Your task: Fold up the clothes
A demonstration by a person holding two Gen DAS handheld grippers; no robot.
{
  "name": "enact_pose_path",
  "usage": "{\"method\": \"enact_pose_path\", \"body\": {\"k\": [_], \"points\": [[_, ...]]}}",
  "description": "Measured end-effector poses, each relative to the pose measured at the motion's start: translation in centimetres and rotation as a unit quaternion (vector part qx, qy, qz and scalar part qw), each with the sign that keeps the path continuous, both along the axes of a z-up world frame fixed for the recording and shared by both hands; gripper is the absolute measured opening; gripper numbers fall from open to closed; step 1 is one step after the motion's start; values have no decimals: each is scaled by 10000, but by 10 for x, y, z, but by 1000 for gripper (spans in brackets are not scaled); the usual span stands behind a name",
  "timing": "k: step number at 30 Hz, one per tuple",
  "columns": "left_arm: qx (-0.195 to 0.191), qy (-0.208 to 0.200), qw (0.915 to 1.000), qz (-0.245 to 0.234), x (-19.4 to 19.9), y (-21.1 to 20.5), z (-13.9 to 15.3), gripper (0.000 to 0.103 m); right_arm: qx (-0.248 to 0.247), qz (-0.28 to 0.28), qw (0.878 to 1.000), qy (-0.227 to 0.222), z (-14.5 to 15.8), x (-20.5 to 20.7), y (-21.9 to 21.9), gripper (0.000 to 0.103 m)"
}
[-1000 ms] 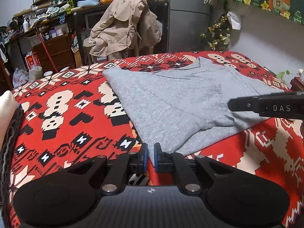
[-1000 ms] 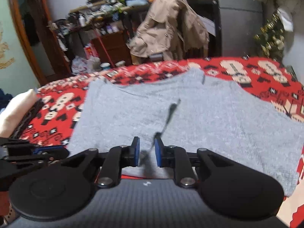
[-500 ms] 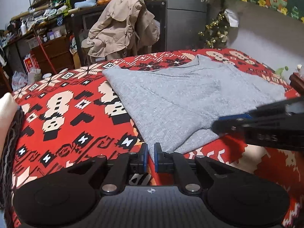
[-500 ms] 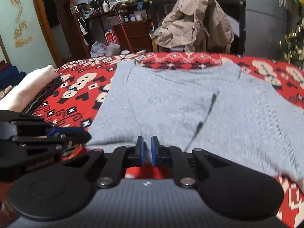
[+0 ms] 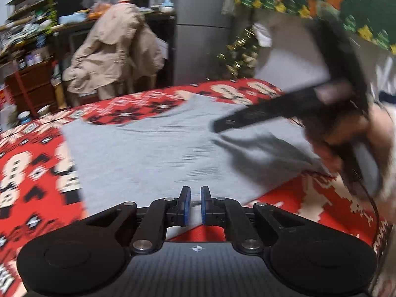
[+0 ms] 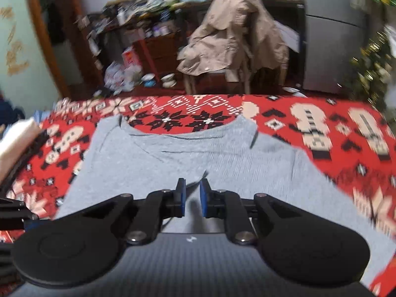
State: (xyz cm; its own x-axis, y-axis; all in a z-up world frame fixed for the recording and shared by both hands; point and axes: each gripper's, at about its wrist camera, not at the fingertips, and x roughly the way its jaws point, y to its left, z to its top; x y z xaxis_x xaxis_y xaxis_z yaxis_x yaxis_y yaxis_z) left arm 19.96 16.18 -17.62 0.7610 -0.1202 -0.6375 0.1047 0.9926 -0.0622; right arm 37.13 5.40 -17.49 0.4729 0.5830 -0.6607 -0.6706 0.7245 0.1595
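Grey sweater [image 6: 188, 163] lies flat just ahead of both hand-held grippers; left hand-held gripper [image 5: 192, 204] narrow, empty; right hand-held gripper [image 6: 190, 198] opening, nothing gripped.

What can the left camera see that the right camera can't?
Only the left wrist view shows the person's hand holding the right gripper, and the green Christmas banner. Only the right wrist view shows the gray shirt's scooped neckline, the folded cream cloth at the left edge, and the wooden door frame. Both show the shirt on the red patterned blanket, the beige coat and the fridge.
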Motion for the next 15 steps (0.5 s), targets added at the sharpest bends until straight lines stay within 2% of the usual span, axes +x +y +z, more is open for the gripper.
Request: {"method": "enact_pose_path", "body": {"k": [2, 4, 11, 13, 14, 15], "points": [[29, 53, 9999, -115, 7, -12, -4, 19, -121, 233, 9996, -44, 0, 12, 4, 16], [177, 48, 9997, -172, 11, -21, -8, 24, -242, 465, 9986, -89, 0, 24, 8, 18], [789, 75, 9967, -149, 15, -34, -16, 26, -379, 841, 9957, -9, -11, 43, 25, 20], [915, 93, 9957, -127, 15, -37, -16, 26, -402, 885, 9953, 21, -15, 43, 27, 18], [937, 101, 9955, -111, 15, -38, -16, 25, -415, 895, 9951, 33, -17, 42, 28, 9], [982, 96, 9951, -82, 15, -39, -16, 24, -434, 875, 9952, 20, -19, 41, 29, 4]]}}
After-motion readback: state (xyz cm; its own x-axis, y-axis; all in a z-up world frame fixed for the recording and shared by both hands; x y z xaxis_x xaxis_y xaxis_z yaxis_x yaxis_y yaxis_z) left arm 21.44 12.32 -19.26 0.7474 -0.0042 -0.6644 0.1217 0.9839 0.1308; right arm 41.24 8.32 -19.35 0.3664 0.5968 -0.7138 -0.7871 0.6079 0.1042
